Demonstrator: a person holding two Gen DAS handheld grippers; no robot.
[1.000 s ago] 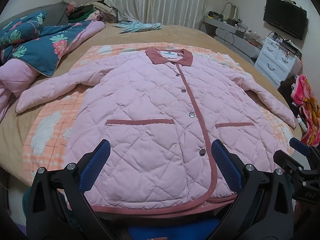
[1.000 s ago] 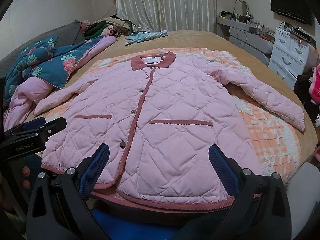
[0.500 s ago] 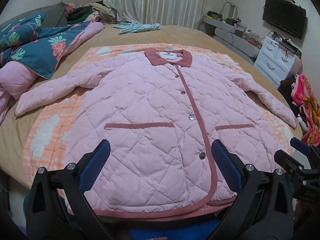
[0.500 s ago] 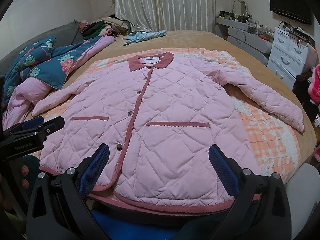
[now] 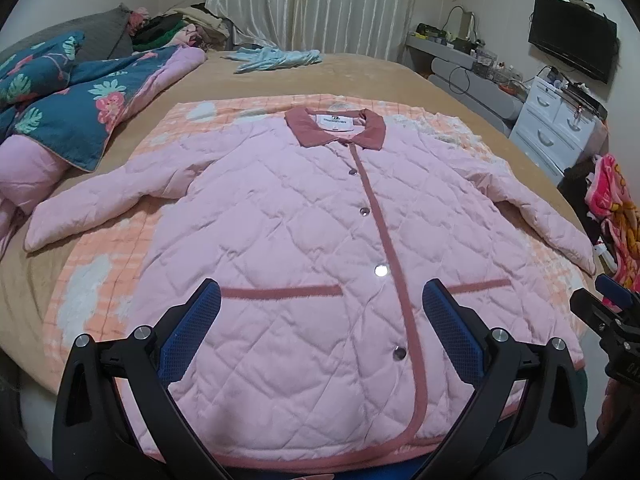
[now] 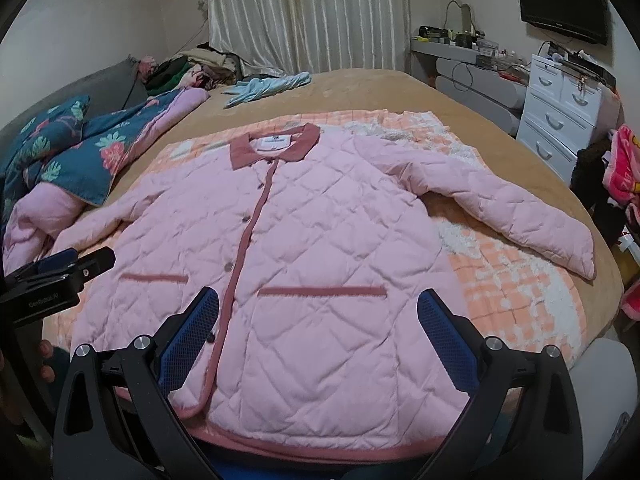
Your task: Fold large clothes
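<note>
Bedroom first: one tan bed (image 5: 360, 72), and on it one pink quilted jacket (image 5: 304, 240) lying flat, buttoned, collar far from me, hem nearest, long axis running straight away. Two sleeves spread sideways. I hold left gripper (image 5: 320, 332) and right gripper (image 6: 318, 332) wide apart, empty, over the hem, equally near.

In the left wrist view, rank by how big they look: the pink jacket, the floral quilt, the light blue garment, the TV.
1. pink jacket, by far the largest.
2. floral quilt.
3 and 4. light blue garment and TV look about alike; both sit far from the camera, so I won't rank them.
</note>
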